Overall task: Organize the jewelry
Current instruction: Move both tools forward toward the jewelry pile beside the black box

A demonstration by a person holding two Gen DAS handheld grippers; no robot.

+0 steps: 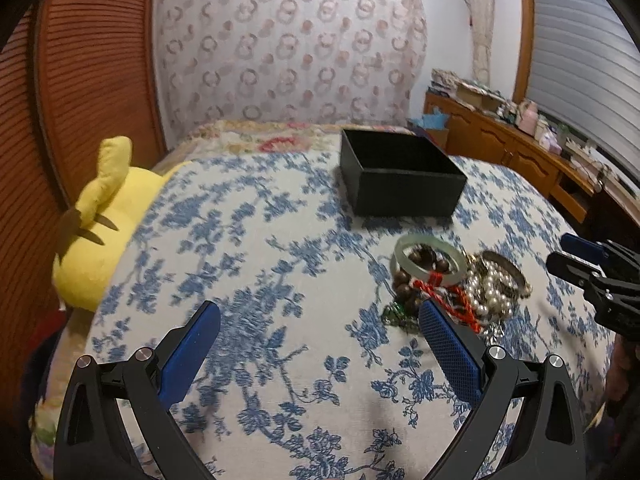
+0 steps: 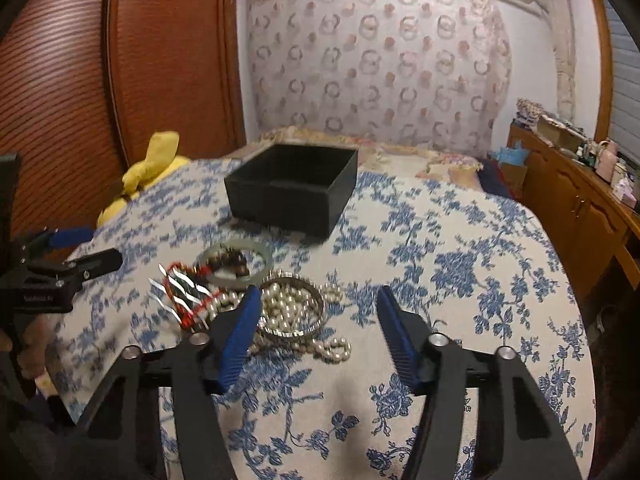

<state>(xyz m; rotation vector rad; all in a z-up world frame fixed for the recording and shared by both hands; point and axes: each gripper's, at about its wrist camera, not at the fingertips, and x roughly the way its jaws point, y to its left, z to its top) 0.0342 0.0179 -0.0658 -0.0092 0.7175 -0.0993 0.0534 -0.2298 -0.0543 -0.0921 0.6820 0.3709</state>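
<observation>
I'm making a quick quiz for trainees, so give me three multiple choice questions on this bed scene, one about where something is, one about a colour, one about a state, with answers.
1. Where does the jewelry pile lie relative to the black box?
A. Inside it
B. On the bedspread, nearer the camera than the box
C. On the wooden dresser

2. What colour is the plush toy at the edge of the bed?
A. Yellow
B. Green
C. Pink

3. What is between the fingers of the left gripper?
A. A pearl strand
B. The pale bangle
C. Nothing, they stand apart over the bedspread

Answers:
1 B, the pile rests on the blue floral bedspread in front of the box.
2 A, the toy is plainly yellow in both views.
3 C, only cloth shows between the blue pads; the pale bangle lies in the pile.
</observation>
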